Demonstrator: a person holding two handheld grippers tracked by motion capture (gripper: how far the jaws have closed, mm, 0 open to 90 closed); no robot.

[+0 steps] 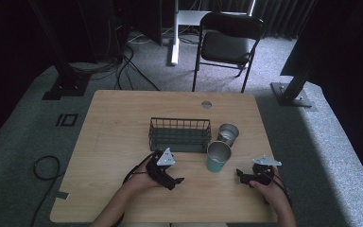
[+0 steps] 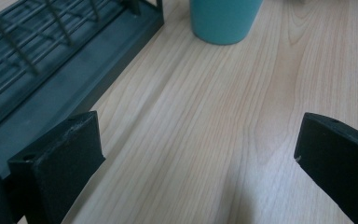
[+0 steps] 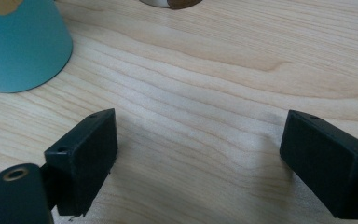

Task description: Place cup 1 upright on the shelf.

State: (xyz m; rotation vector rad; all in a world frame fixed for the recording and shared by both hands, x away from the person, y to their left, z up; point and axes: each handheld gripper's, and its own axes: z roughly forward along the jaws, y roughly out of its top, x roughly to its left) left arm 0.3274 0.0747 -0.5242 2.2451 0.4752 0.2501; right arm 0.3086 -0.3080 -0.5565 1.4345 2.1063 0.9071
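The teal cup (image 1: 218, 157) stands upright on the counter (image 1: 118, 123) between both wide-open, empty tools, just far-left of the right tool (image 1: 240, 175), right of the left tool (image 1: 178, 181).

Bare table (image 1: 123, 189) between grippers; teal cup (image 1: 217, 157) and basket (image 1: 179, 135) block beyond.

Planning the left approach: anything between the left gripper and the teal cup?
Nothing visible. In the left gripper view, bare wood runs from the open left gripper up to the teal cup. The wire basket sits off to that view's left, beside the path and not across it. The steel cup stands behind the teal one.
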